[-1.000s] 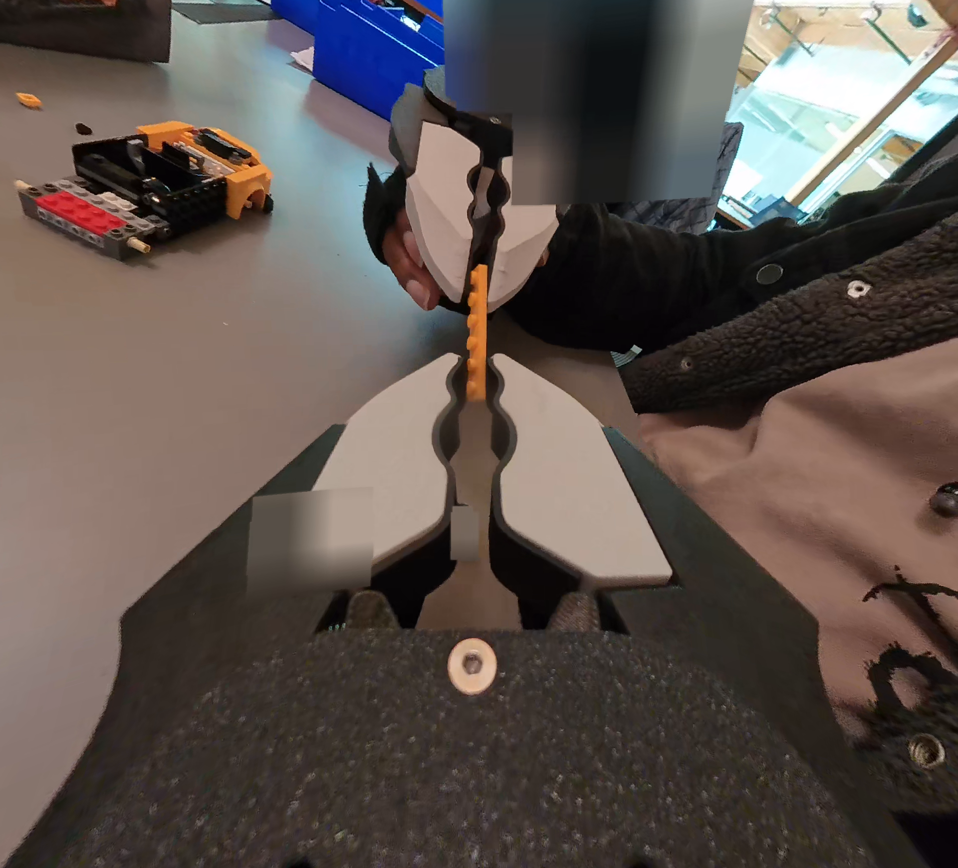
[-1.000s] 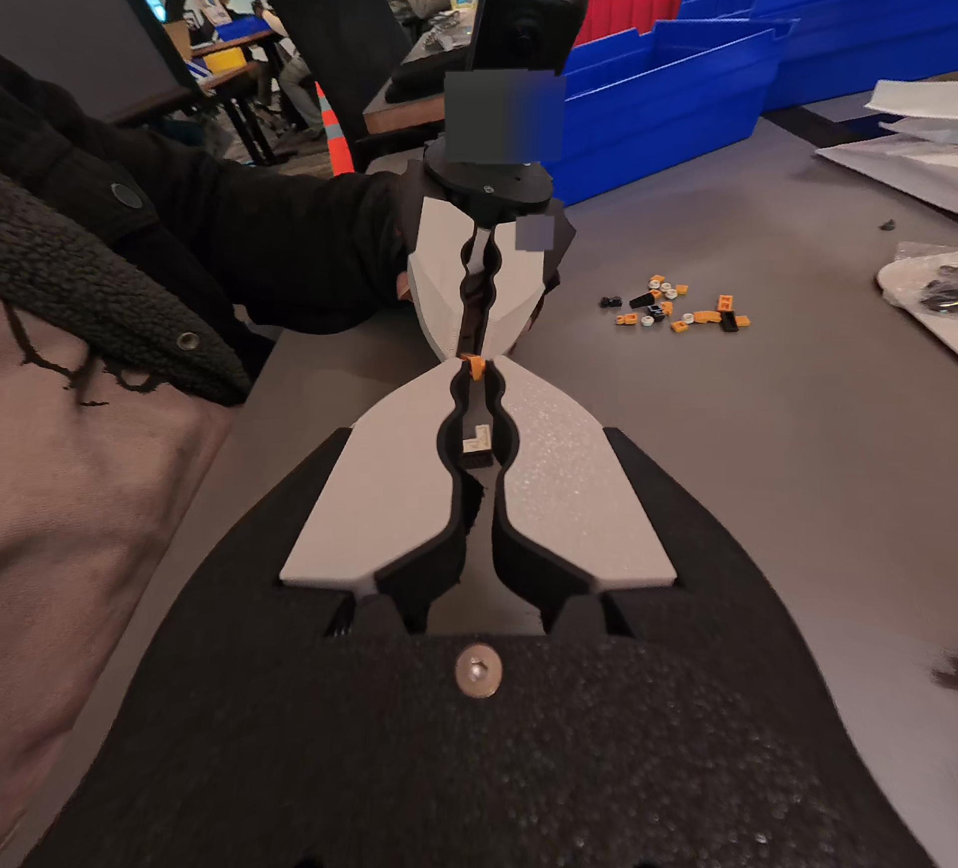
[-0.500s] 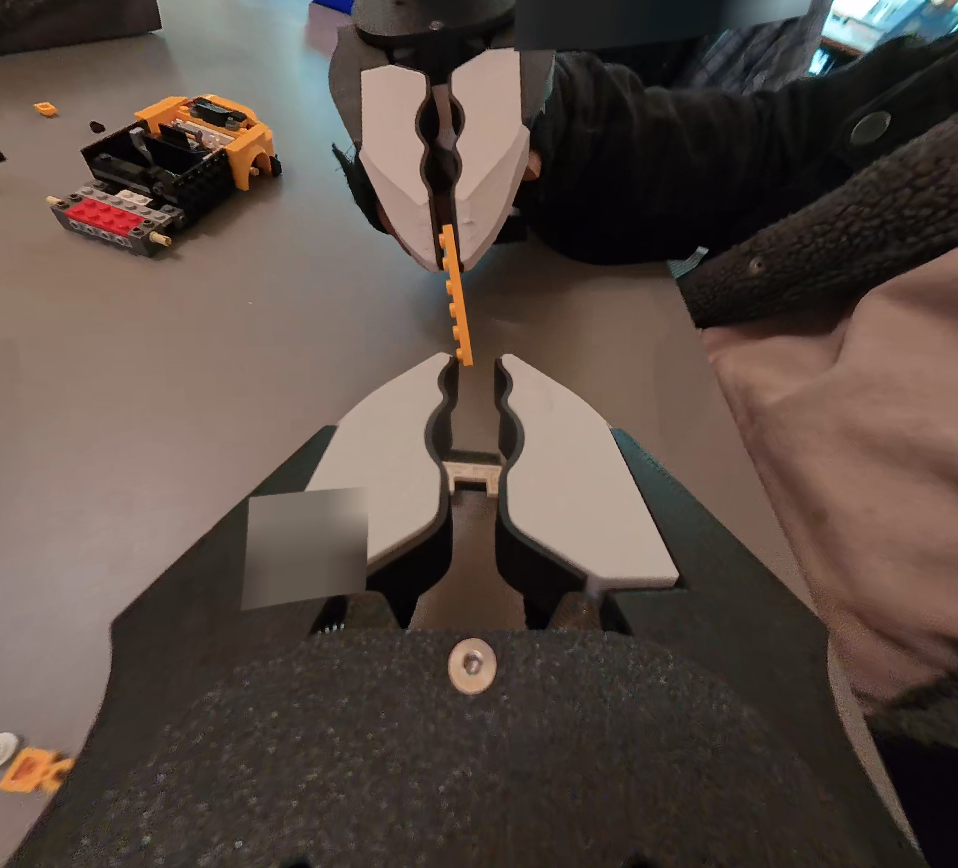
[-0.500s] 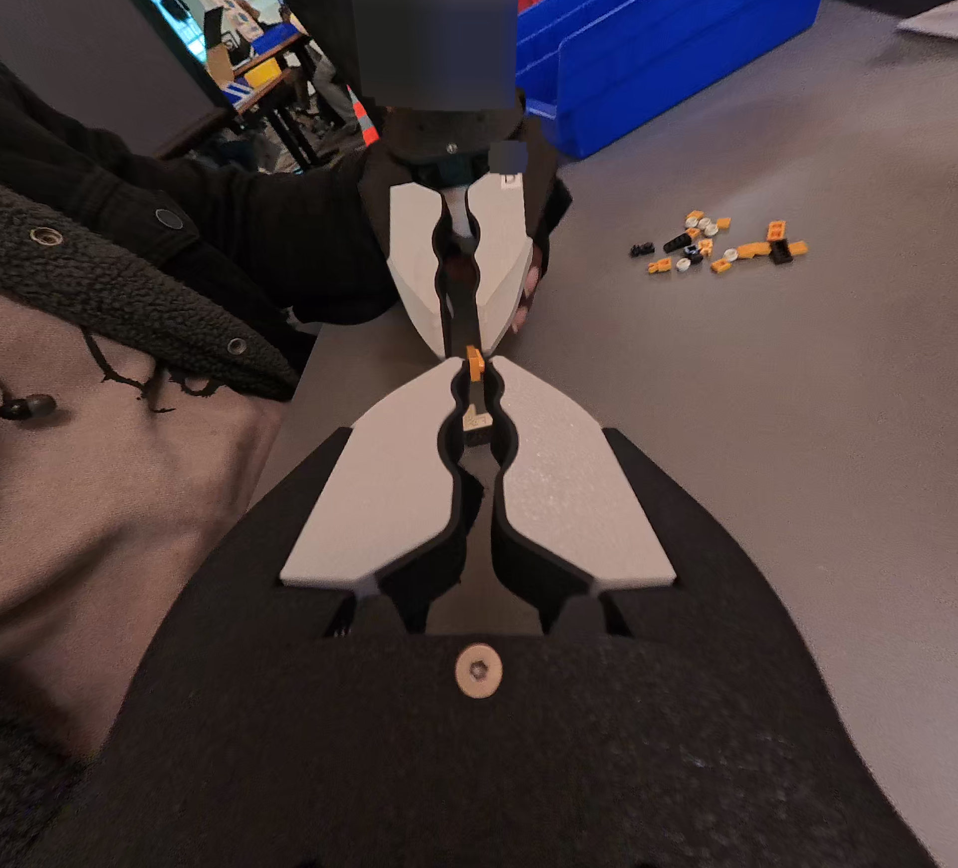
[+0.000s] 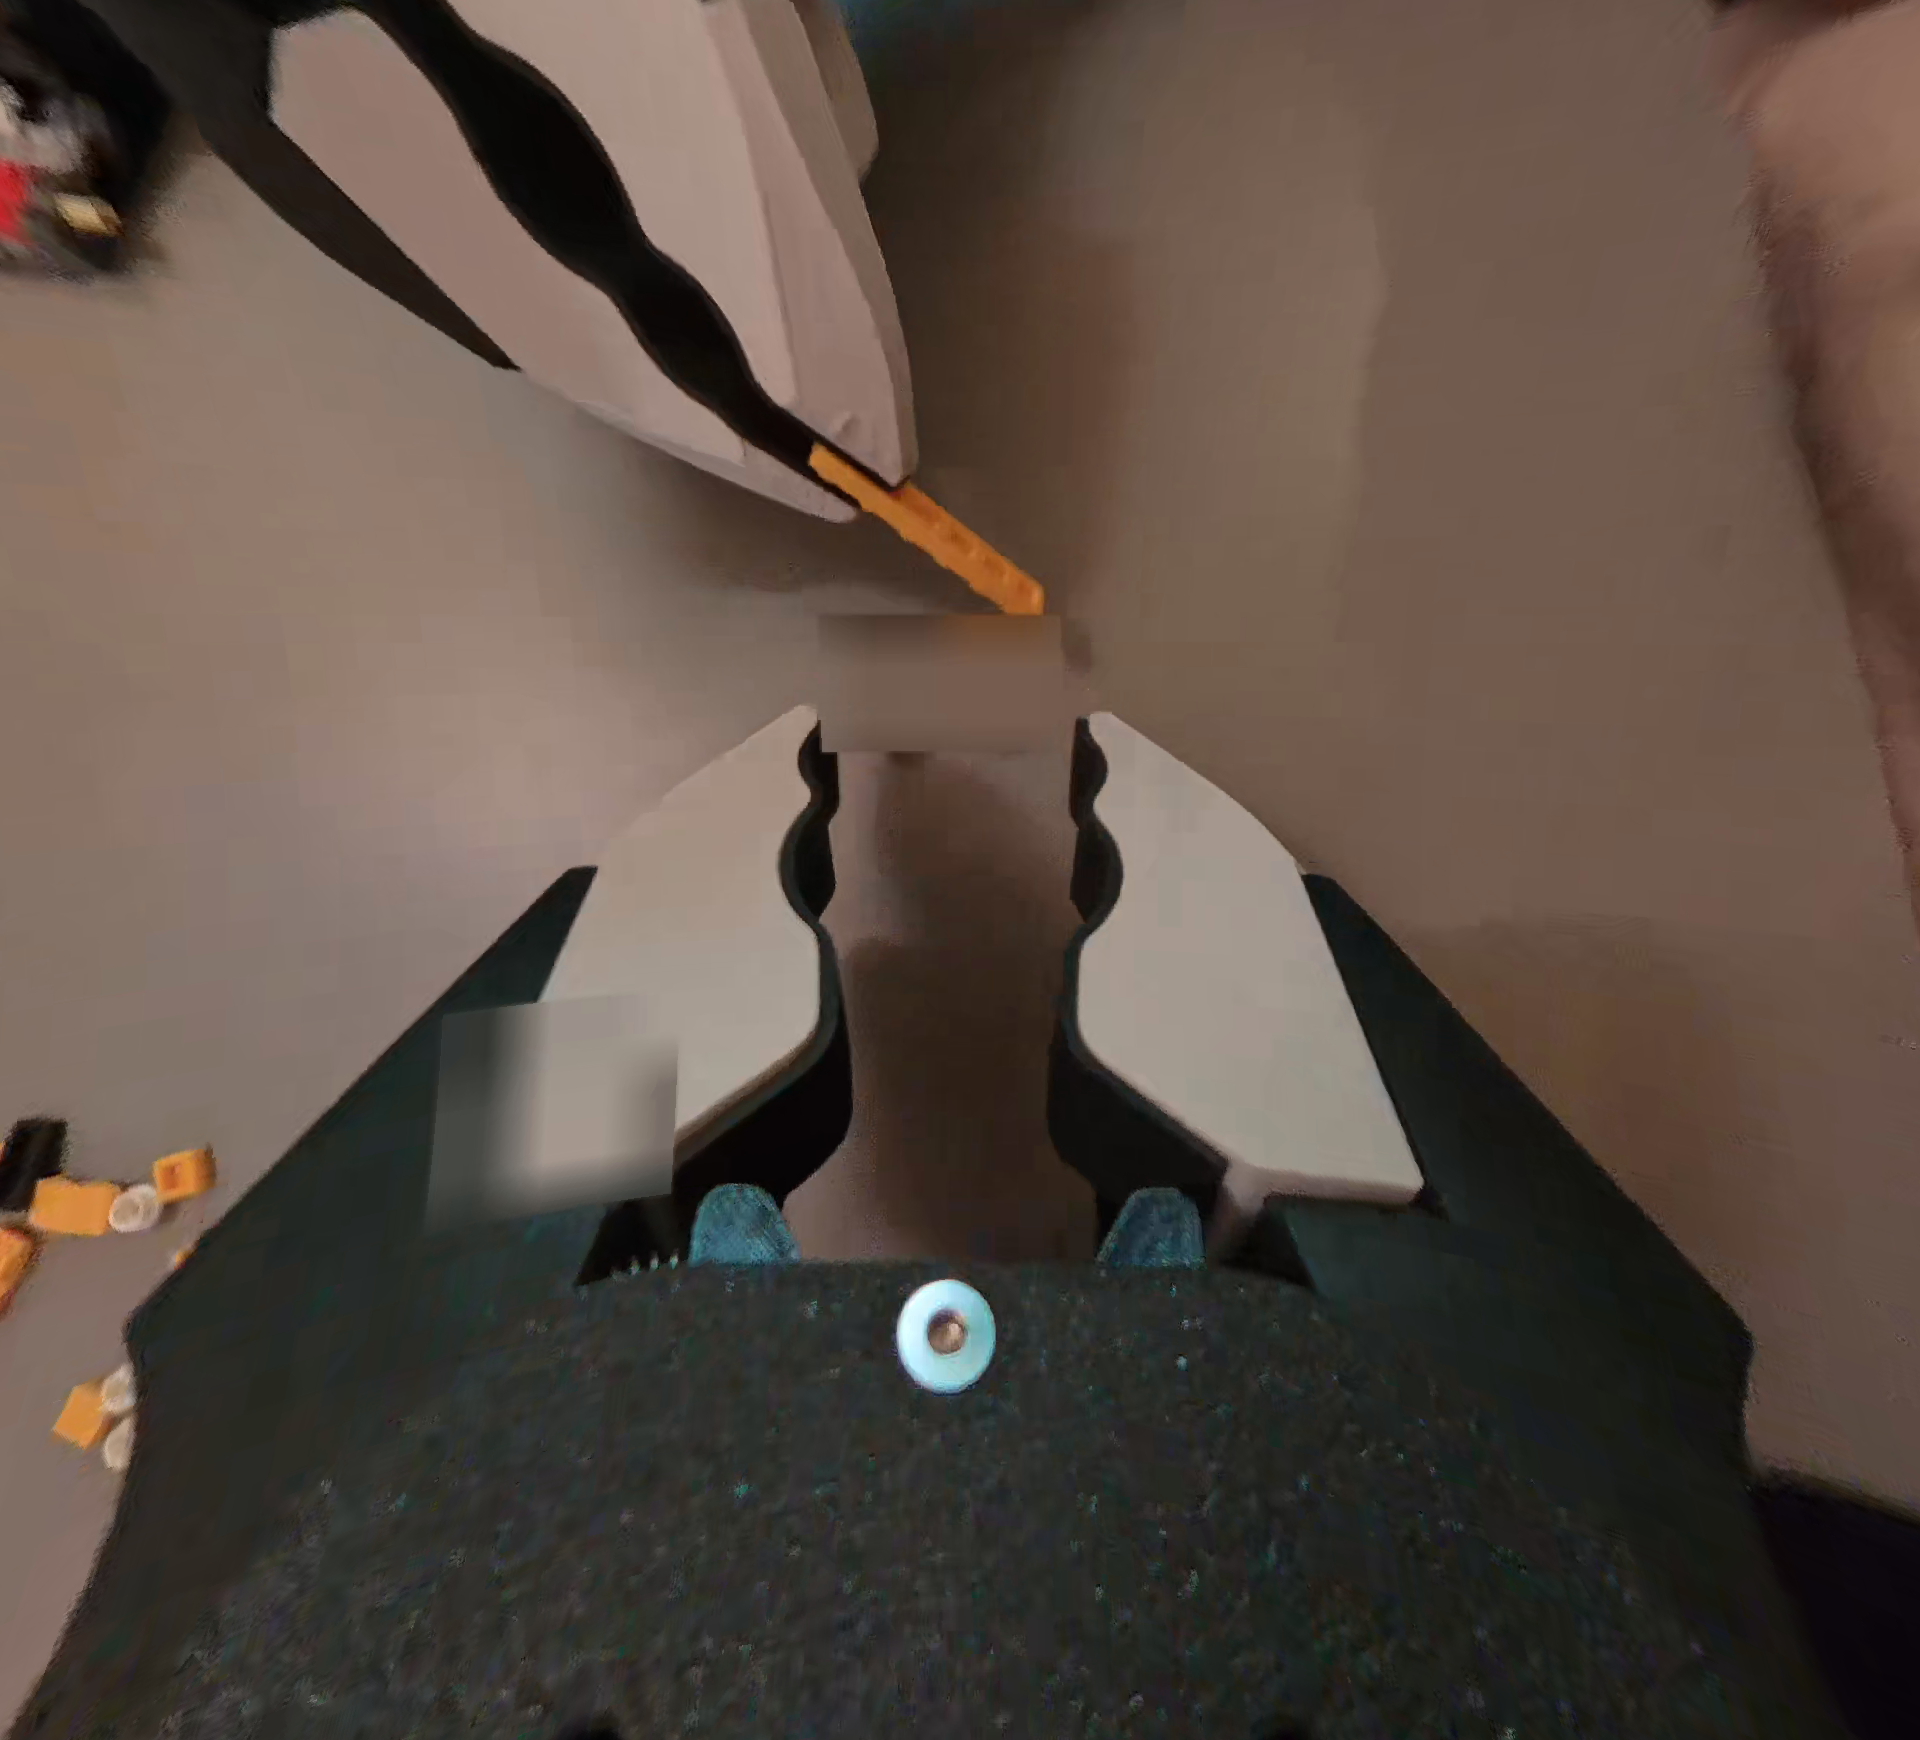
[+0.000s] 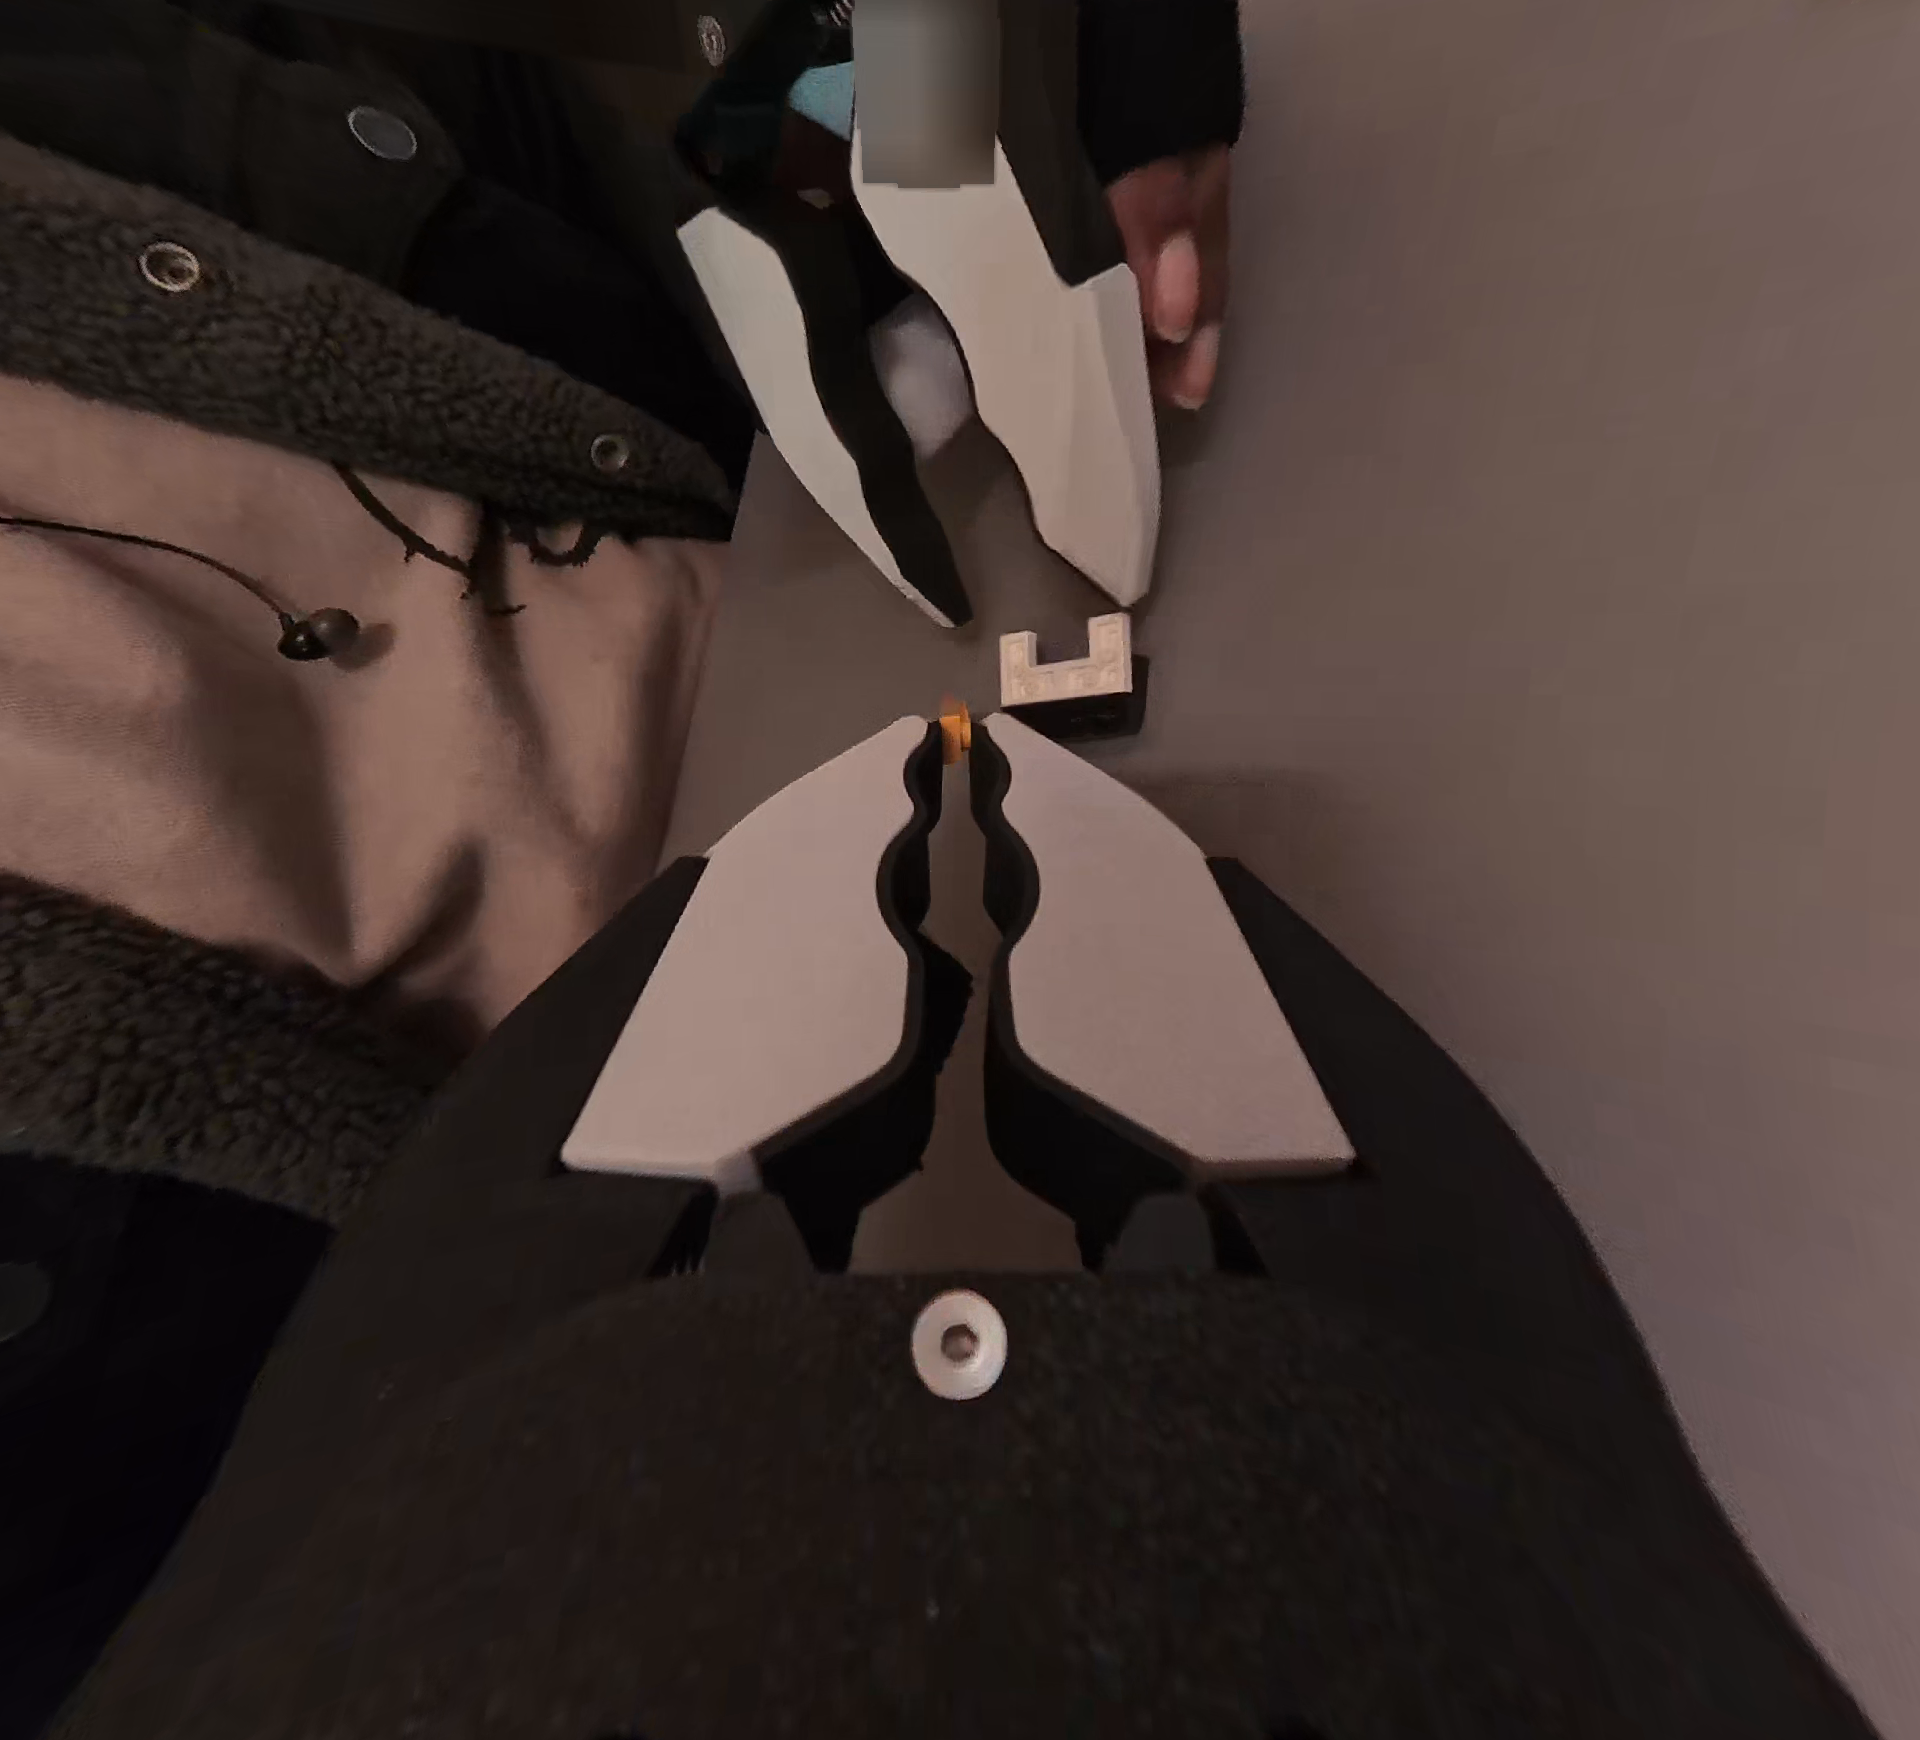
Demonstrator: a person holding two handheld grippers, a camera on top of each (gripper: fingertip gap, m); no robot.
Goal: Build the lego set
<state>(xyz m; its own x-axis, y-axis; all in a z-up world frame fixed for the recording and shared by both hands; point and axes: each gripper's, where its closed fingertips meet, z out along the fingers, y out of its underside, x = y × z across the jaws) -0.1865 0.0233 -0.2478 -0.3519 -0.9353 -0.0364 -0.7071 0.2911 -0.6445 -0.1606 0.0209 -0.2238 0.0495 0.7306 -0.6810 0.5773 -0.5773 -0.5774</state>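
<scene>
Right gripper (image 6: pixel 953 726) clamps our thin orange plate (image 5: pixel 925 537) by one end; left gripper (image 5: pixel 948 724) gapes, empty. Plate looks light, stiff; we'd grip its flat faces.

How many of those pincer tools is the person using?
2. The left gripper is open and empty; the right gripper is shut on an orange plate.
</scene>
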